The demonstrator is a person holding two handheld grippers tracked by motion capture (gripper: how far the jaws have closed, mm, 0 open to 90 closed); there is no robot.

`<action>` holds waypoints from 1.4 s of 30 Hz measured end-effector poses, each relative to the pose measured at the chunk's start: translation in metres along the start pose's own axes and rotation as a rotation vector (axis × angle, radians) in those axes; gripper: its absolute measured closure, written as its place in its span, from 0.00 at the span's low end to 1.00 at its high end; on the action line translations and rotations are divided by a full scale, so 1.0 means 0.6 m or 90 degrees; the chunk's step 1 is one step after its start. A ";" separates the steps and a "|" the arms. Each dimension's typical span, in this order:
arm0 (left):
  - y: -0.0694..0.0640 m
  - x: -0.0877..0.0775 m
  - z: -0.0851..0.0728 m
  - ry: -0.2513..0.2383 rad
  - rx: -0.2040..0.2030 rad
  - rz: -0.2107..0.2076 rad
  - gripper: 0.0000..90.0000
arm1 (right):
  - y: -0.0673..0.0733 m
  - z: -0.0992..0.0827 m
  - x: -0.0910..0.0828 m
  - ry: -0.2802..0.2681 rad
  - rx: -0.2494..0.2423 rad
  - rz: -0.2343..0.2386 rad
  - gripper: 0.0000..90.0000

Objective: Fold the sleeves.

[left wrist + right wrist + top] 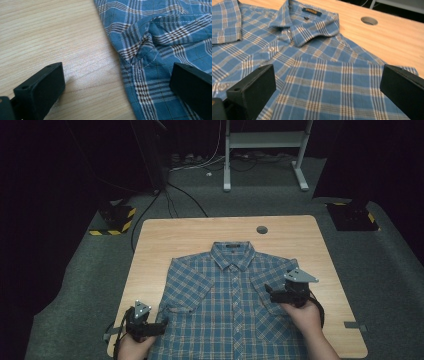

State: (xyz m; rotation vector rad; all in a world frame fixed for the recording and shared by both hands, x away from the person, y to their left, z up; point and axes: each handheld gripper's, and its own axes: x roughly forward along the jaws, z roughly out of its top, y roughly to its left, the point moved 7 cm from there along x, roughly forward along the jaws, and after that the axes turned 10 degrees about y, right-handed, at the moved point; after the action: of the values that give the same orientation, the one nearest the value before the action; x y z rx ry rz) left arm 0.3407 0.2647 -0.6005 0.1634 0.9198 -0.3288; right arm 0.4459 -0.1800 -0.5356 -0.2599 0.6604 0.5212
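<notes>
High view: blue plaid shirt (227, 300) flat, face up, on the wooden table (150, 250), collar far. Left gripper (162, 325) spread wide at the sleeve edge — right gripper (268, 292) likewise released, over the chest. Risk (a guess): single-layer pinch, bunched cloth. Cable hole (262, 229) beyond, nothing blocking.

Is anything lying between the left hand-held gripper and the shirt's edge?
Nothing visible. The left hand-held gripper is open, straddling the side edge of the blue plaid button-up shirt on the light wooden table.
</notes>
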 end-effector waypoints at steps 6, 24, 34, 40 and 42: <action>0.000 0.000 0.000 0.000 0.000 0.000 0.00 | -0.019 -0.028 -0.012 0.006 0.010 -0.010 0.00; 0.000 0.000 0.000 0.000 0.001 0.000 0.00 | -0.077 -0.089 -0.064 0.013 0.043 -0.049 0.00; 0.000 0.000 0.000 -0.001 0.000 0.001 0.00 | -0.097 -0.125 -0.094 0.033 0.058 -0.066 0.00; 0.000 0.000 0.000 0.000 0.000 0.001 0.00 | -0.105 -0.171 -0.107 0.071 0.081 -0.075 0.00; 0.000 0.000 0.001 -0.001 0.001 0.000 0.00 | -0.108 -0.188 -0.109 0.091 0.093 -0.077 0.00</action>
State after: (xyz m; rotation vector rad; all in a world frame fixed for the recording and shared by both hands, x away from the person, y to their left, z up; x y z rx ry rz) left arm 0.3410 0.2644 -0.6005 0.1653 0.9186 -0.3299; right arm 0.3791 -0.3028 -0.5754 -0.1989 0.8120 0.3382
